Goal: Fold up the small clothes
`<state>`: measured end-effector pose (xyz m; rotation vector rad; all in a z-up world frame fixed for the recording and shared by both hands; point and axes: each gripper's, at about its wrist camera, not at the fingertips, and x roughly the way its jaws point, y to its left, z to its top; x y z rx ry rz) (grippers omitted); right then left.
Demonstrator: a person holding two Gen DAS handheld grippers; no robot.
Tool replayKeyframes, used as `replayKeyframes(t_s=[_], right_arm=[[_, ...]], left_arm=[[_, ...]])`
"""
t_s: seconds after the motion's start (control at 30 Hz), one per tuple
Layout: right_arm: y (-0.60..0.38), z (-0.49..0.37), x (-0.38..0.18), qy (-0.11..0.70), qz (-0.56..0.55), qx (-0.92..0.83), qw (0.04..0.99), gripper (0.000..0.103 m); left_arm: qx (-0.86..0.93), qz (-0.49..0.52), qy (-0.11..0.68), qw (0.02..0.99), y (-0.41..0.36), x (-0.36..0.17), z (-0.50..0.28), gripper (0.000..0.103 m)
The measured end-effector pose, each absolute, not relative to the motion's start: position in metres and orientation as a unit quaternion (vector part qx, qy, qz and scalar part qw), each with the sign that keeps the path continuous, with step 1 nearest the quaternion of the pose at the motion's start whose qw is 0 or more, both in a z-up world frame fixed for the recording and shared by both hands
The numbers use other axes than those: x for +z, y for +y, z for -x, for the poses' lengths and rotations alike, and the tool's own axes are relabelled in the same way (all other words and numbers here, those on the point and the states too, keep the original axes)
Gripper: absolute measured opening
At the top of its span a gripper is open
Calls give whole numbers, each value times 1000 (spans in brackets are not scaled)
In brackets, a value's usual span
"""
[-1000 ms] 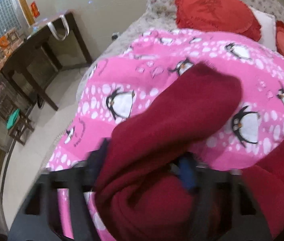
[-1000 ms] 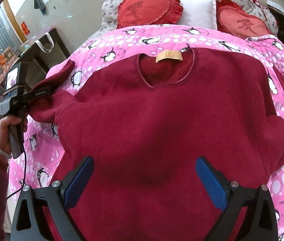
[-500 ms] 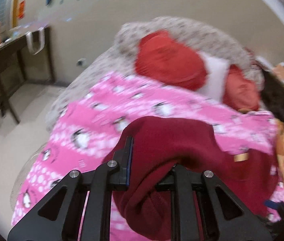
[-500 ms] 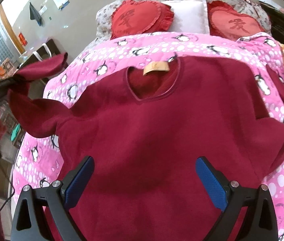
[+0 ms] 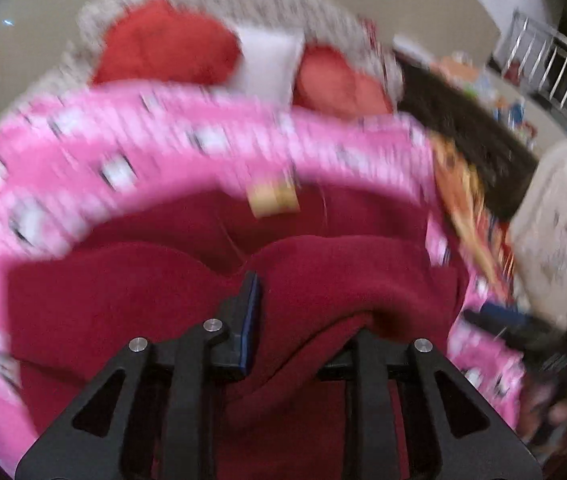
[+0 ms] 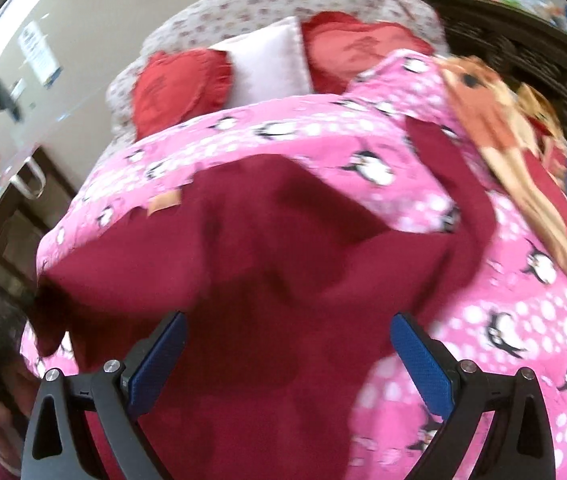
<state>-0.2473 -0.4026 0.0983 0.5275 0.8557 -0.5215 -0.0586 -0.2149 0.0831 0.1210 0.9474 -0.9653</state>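
A dark red sweater point(image 6: 283, 256) lies on a pink penguin-print quilt point(image 6: 503, 312), its tan neck label point(image 6: 165, 202) to the left. My left gripper point(image 5: 307, 320) is shut on the sweater's left sleeve point(image 5: 343, 280) and holds it over the sweater body point(image 5: 103, 300); the tan label point(image 5: 273, 198) lies beyond. My right gripper point(image 6: 287, 344) is open and empty just above the sweater's lower body. The other sleeve point(image 6: 467, 200) trails along the right. Both views are blurred by motion.
Two red heart cushions point(image 6: 175, 88) and a white pillow point(image 6: 267, 64) sit at the head of the bed. An orange patterned cloth point(image 6: 495, 120) lies at the bed's right edge, beside dark furniture point(image 6: 523, 56). A dark table point(image 6: 15, 208) stands left of the bed.
My left gripper has lifted the left sleeve and swung it rightward over the sweater body. My right gripper has turned toward the right side of the bed and stays open.
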Motion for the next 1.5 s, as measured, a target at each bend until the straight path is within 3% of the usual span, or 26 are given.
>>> replayKeyframes(t_s=[0.1, 0.23, 0.4, 0.47, 0.9, 1.1, 1.13, 1.17, 1.27, 1.3, 1.5], right_arm=[[-408, 259, 96, 417, -243, -258, 837, 101], [-411, 259, 86, 426, -229, -248, 839, 101], [-415, 243, 69, 429, -246, -217, 842, 101], [-413, 235, 66, 432, -247, -201, 844, 101], [-343, 206, 67, 439, -256, -35, 861, 101], [-288, 192, 43, 470, -172, 29, 865, 101], [-281, 189, 34, 482, -153, 27, 863, 92], [-275, 185, 28, 492, -138, 31, 859, 64], [-265, 182, 37, 482, -87, 32, 871, 9], [-269, 184, 48, 468, -82, 27, 880, 4], [-340, 195, 117, 399, -86, -73, 910, 4]], left_arm=[[-436, -92, 454, 772, -230, 58, 70, 20], [-452, -87, 448, 766, -211, 83, 74, 24], [-448, -84, 409, 790, -156, 108, 78, 53], [-435, -78, 401, 803, -134, 111, 75, 57], [-426, -59, 442, 787, -87, 78, 91, 60], [-412, -37, 467, 781, -70, 67, 89, 64], [-410, -34, 469, 781, -68, 67, 88, 64], [-407, -28, 471, 782, -64, 67, 88, 64], [-401, -21, 463, 790, -55, 72, 90, 64], [-398, -20, 458, 795, -51, 74, 91, 64], [-370, -24, 467, 803, -42, 62, 84, 64]])
